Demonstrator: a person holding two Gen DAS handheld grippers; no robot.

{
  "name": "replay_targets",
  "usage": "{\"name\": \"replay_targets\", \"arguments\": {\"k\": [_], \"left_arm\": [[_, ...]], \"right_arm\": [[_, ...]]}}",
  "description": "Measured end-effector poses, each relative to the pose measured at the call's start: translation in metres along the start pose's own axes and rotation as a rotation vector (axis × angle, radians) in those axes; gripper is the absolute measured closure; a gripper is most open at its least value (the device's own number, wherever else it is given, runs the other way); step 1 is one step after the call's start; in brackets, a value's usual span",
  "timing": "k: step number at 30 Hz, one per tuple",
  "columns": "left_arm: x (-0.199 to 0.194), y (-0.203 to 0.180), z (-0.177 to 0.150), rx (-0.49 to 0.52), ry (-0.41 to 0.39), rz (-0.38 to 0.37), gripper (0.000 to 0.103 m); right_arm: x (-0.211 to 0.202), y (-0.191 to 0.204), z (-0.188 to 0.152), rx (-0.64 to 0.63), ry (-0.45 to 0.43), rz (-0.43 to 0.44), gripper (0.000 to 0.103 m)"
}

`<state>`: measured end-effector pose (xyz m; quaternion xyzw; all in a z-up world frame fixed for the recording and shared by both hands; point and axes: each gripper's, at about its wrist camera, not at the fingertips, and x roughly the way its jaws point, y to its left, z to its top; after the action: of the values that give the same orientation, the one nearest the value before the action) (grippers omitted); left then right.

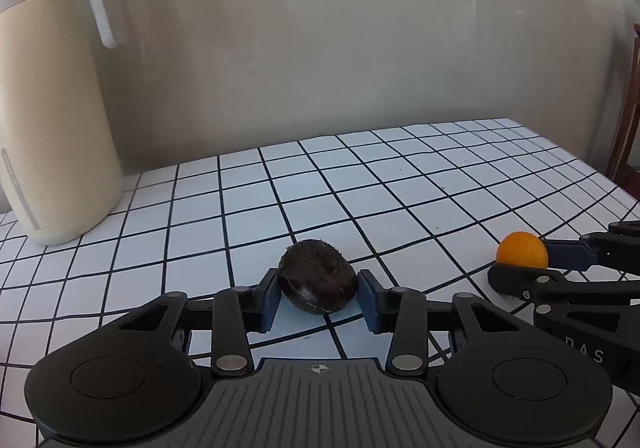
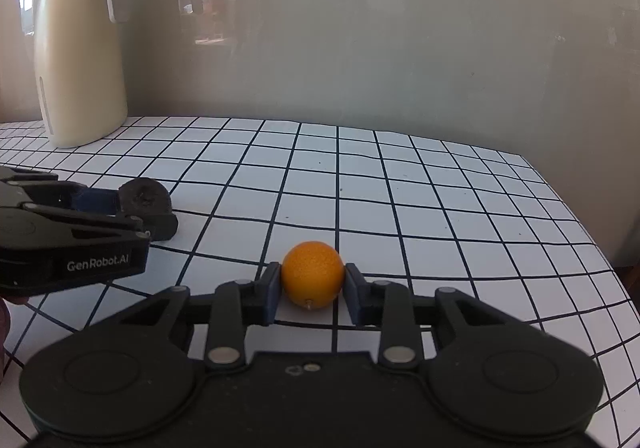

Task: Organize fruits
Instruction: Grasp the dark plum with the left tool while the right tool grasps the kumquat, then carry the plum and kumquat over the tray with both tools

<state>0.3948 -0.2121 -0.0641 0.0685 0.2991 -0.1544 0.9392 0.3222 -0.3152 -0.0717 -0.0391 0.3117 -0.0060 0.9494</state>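
- The right gripper [image 2: 312,290] has its blue pads pressed against the two sides of the orange fruit [image 2: 312,274], pinching it across its widest part; the fruit sits low on the checked tablecloth [image 2: 400,207], its small stem nub pointing back toward the camera.
- The orange fruit looks small, round and firm, with a pebbled rind that should give the pads some bite. I judge it light, but a ball held at two points can roll out, so a grip across the middle, as here, suits it best, with moderate squeeze only.
- The left gripper [image 1: 318,298] brackets the dark fruit [image 1: 318,278]: its left pad touches the skin, while the right pad sits at the fruit's edge and contact there is hard to confirm. I read it as just pinching the fruit.
- The dark fruit is squat and flattened, with a rough, wrinkled skin and a shiny patch low down. It may be soft or overripe, so hard pressure could bruise or split it; the flat flanks are the sensible hold.
- Farther back, a cream jug [image 1: 52,119] stands by the wall, well apart from both fruits.
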Motion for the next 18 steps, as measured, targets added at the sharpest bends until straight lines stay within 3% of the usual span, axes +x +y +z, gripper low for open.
{"name": "replay_targets", "arguments": {"k": [10, 18], "left_arm": [[-0.039, 0.009, -0.010, -0.061, -0.095, 0.011, 0.062], [-0.129, 0.021, -0.029, -0.057, -0.183, 0.044, 0.062]], "right_arm": [[-0.014, 0.003, -0.001, 0.012, -0.038, -0.017, 0.079], [-0.067, 0.014, 0.005, 0.038, -0.126, 0.014, 0.079]]}}
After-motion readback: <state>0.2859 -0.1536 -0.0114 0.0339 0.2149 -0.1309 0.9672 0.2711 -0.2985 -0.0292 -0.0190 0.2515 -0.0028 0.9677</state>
